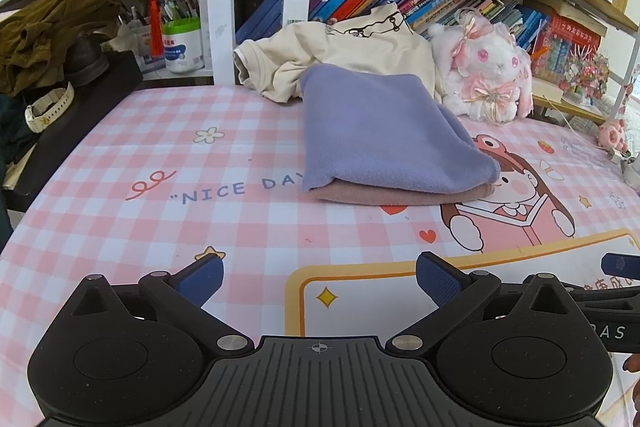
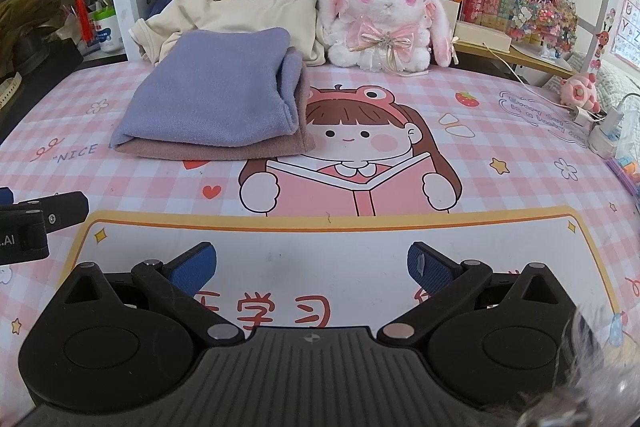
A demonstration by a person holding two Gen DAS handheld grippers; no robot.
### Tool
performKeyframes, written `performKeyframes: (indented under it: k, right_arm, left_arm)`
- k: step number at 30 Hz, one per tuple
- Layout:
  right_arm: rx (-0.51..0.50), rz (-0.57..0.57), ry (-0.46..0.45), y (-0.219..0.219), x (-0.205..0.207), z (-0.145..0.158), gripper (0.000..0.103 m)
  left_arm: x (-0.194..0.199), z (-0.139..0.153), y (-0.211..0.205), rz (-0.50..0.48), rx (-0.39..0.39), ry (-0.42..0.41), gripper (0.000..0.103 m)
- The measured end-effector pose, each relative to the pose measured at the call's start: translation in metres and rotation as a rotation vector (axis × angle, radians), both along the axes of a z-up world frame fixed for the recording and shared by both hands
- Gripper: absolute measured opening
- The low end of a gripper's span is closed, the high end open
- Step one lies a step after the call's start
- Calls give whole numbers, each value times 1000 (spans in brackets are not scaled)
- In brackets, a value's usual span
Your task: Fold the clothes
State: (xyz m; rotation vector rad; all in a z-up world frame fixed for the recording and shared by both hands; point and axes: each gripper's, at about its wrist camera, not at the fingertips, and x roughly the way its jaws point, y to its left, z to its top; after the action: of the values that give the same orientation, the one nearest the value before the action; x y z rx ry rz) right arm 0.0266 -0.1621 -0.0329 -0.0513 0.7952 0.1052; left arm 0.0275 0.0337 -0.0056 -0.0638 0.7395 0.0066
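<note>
Left gripper (image 1: 319, 281): wide, empty.
Right gripper (image 2: 311, 269): wide, empty.
Purple cloth (image 1: 376, 135): well ahead of both, apart.
Condition: folded flat, stacked on pink cloth (image 2: 224, 149).

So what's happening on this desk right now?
A person holds two handheld grippers over a pink checked desk mat for a clothes-folding task. Both the left gripper and the right gripper are open and hold nothing. A folded purple garment lies stacked on a folded pink one. Behind them a cream shirt lies crumpled and unfolded, beside a white plush rabbit.
</note>
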Motion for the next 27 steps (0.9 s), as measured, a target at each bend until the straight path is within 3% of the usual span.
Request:
performKeyframes:
  k: [27]
  right_arm:
    - [5,-4,5,0,0,0,103]
  left_arm:
    - [0,1,-3,-7,11,2,103]
